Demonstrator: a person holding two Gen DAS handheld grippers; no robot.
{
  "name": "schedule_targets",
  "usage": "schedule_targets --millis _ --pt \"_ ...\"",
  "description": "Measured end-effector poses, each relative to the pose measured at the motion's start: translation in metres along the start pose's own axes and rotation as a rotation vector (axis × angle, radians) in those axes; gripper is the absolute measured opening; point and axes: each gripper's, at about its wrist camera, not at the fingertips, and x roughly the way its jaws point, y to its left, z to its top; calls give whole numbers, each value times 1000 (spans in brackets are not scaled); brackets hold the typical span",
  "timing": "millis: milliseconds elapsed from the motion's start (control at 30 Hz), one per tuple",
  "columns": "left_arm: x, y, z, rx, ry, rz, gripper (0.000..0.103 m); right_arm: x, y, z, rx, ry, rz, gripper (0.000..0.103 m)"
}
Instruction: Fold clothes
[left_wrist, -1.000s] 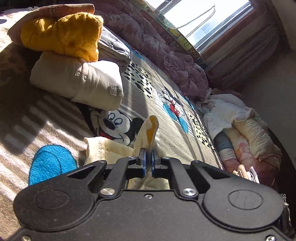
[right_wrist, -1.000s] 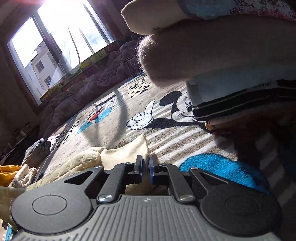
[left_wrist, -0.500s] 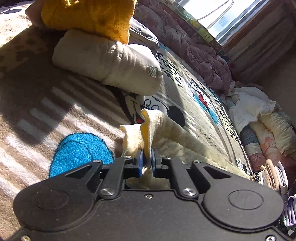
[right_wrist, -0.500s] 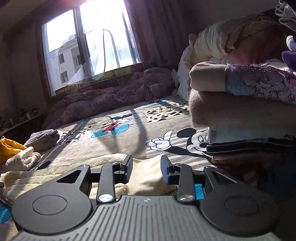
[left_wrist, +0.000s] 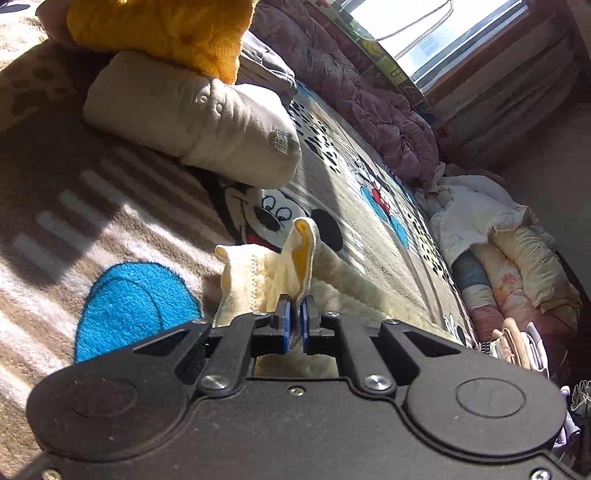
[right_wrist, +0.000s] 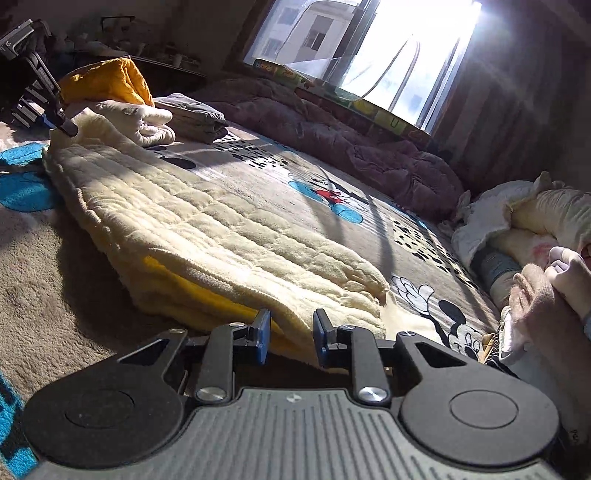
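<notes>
We work on the brown cartoon-print bed blanket, where the cream quilted fleece garment with yellow lining lies flat, doubled over. To fold it well, we keep its far corner taut. The left gripper has its jaws clamped on that corner; the right gripper, pinching half a second earlier, now has its jaws apart over the near edge.

Both wrist cameras sit low over the bed, looking along their tongs toward the window and sharing the cream garment.
</notes>
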Motion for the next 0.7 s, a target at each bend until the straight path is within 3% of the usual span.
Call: schedule_targets --millis 100,167,300,400,600,700 --pt "-8 -2 3 -52 -6 -33 0 4 -2 -5 27 12 -36 9" --pt "-23 -12 9 -60 -32 -63 0 6 -4 -7 40 20 -39 8" --pt "-27 -13 12 -54 -40 -28 0 8 -10 -10 63 36 -25 9" --pt "-13 8 5 -97 7 45 0 10 -14 -12 80 47 -15 20" --pt "-30 3 14 -114 -13 -21 0 13 -22 -15 112 63 -16 29" --pt "-26 -3 13 -35 -27 91 1 14 -26 -15 128 69 -55 42"
